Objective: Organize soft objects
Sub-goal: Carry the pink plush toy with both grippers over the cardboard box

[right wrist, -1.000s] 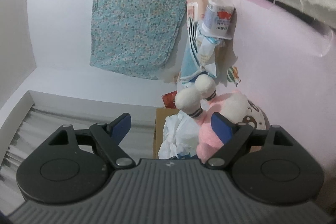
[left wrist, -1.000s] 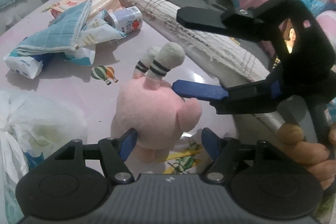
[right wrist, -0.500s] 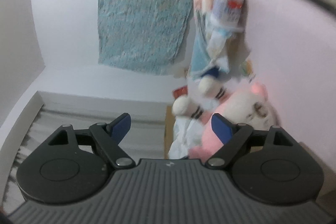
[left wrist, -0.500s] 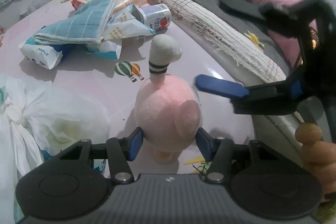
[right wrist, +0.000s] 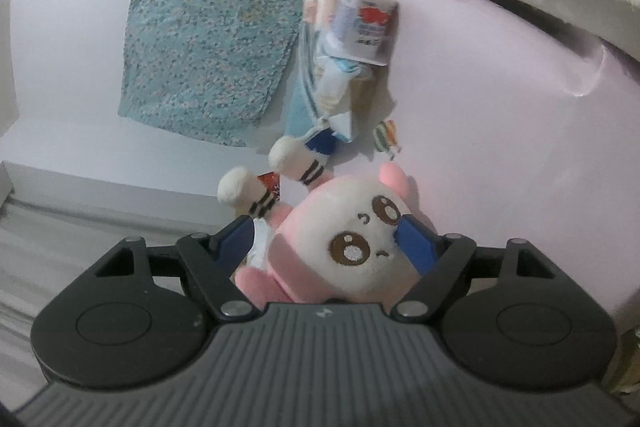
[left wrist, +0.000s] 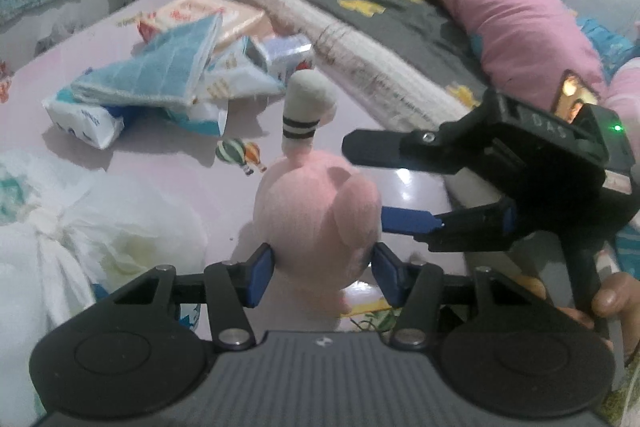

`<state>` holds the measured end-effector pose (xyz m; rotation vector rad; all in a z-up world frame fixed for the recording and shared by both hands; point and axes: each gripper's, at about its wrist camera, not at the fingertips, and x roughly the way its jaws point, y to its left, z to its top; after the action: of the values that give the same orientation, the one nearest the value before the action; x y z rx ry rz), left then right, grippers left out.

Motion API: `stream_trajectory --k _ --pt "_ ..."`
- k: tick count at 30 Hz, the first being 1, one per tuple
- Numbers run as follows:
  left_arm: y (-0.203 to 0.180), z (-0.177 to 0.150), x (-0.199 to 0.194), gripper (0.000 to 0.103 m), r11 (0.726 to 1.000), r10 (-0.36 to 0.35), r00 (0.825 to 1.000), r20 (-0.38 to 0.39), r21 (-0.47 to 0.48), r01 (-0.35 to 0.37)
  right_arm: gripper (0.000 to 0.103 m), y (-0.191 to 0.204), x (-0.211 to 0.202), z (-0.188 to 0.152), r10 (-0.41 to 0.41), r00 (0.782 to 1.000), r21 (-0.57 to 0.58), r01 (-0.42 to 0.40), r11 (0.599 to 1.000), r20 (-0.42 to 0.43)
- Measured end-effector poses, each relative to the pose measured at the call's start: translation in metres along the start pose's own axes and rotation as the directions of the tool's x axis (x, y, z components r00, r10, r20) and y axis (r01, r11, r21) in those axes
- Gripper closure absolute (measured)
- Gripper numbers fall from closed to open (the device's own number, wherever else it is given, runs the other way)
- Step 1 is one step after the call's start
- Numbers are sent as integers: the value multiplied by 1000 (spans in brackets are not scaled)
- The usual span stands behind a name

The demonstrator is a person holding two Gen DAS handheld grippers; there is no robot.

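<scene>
Pale pink desk (left wrist: 132,163), cluttered, with a bed (left wrist: 400,11) along its far right edge. Nearest, the left claw (left wrist: 322,269) pinches the pink plush toy (left wrist: 316,215) at both flanks; the right claw (right wrist: 326,241), still spread, is closing around its face. Beyond lie tissue packs (left wrist: 84,121) under a blue cloth (left wrist: 156,75), unsorted. Judged stage: early, only the first item grasped.

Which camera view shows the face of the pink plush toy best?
The right wrist view: there the pink plush toy faces the lens, both brown eyes plain, between the closing jaws of the right gripper. The left wrist view shows only its pink back and striped ears, gripped by the left gripper.
</scene>
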<state>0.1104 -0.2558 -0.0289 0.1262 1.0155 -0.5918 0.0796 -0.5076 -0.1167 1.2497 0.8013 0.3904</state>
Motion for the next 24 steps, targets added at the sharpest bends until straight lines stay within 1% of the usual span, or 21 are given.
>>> stream_trajectory --k 3,6,8,12,16,18,20,22,23,24 --pt "-3 -3 -28 49 1000 2 998 57 9 -3 23 29 -4 -8 -9 1000 -62 9 998 4" --pt "1 -7 -60 49 1000 28 992 121 0 -29 23 68 -1 -18 9 1000 -155 -11 988 -7" --pt "10 -11 -84 49 998 53 985 167 -23 -50 23 94 5 -26 25 999 -210 -29 977 -22" --pt "41 -19 -131 49 990 122 960 251 -101 -99 23 146 35 -43 59 994 -309 -85 947 -93" --pt "80 -31 -173 49 970 211 926 313 -186 -158 23 196 84 -64 72 978 -374 -142 917 -195" --pt "102 -38 -190 49 955 252 911 327 -236 -179 23 221 112 -76 63 969 -405 -159 900 -241" --pt "130 -46 -206 49 935 296 896 331 -293 -200 22 245 145 -88 43 954 -423 -172 889 -296" --pt "158 -53 -219 48 915 323 889 323 -346 -206 22 267 180 -102 12 935 -446 -180 877 -354" --pt "171 -55 -224 48 905 332 889 316 -371 -206 22 276 197 -109 -9 926 -452 -176 875 -378" --pt "187 -59 -229 48 893 342 890 302 -400 -207 22 285 217 -117 -38 912 -466 -173 868 -409"
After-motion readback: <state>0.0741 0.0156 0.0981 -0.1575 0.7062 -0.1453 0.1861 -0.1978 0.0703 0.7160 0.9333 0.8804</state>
